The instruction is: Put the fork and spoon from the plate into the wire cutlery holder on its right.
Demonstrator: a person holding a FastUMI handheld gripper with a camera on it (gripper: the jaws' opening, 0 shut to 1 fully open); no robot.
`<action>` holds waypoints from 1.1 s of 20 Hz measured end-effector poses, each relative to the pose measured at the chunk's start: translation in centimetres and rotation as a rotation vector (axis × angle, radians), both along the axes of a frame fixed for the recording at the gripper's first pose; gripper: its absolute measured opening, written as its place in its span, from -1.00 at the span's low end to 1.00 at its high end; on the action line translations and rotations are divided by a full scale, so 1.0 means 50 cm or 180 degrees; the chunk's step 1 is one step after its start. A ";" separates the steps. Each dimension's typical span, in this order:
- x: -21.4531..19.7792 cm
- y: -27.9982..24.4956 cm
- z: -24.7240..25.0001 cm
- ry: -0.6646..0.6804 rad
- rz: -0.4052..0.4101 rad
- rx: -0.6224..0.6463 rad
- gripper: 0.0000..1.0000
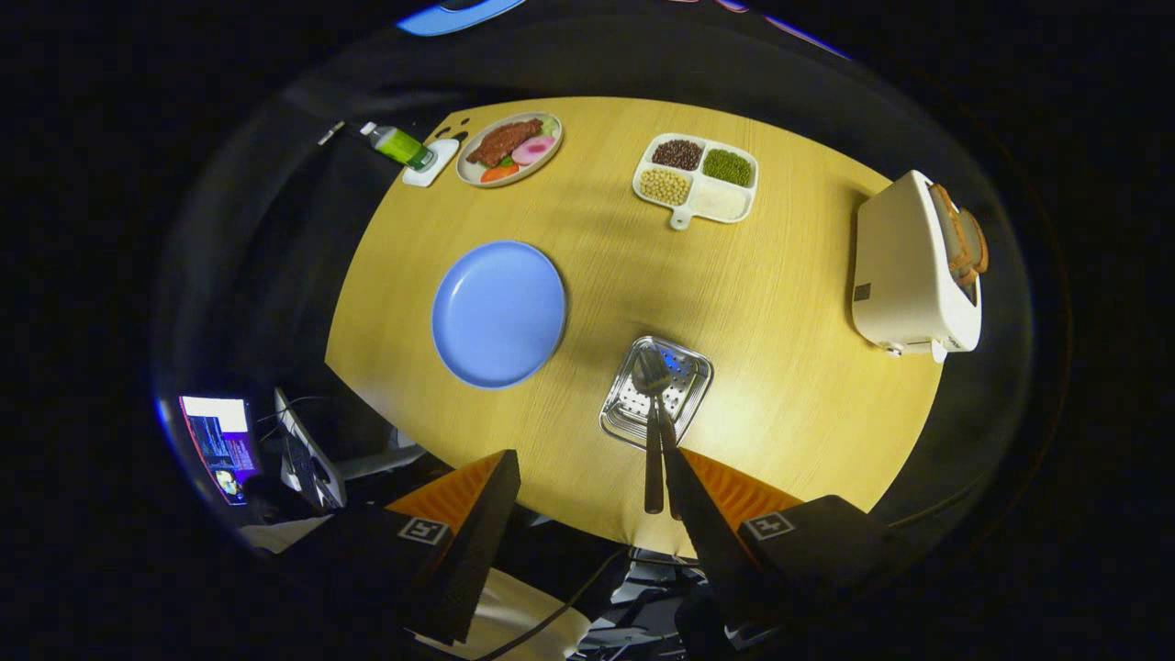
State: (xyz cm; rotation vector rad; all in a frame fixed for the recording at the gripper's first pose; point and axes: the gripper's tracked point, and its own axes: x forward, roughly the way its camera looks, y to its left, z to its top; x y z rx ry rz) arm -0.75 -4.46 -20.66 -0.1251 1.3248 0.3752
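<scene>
Here the fingers stand spread apart above the near edge of the wooden tabletop, gripping nothing. The spoon and fork stand in the wire cutlery holder, handles up, just beside the right finger. The blue plate lies to the holder's left. Farther off are a sectioned dish of beans and a toaster

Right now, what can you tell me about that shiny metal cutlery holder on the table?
The square shiny metal cutlery holder looks like polished steel with a perforated bottom. It stands upright on the yellow wooden table, right of the empty round blue plate. Two dark-handled utensils stand in it, handles up. The open gripper sits nearer than it, one finger beside the handles.
</scene>
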 end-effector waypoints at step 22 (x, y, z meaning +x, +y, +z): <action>-0.111 0.071 0.389 -0.3448 -0.0984 0.0446 0.99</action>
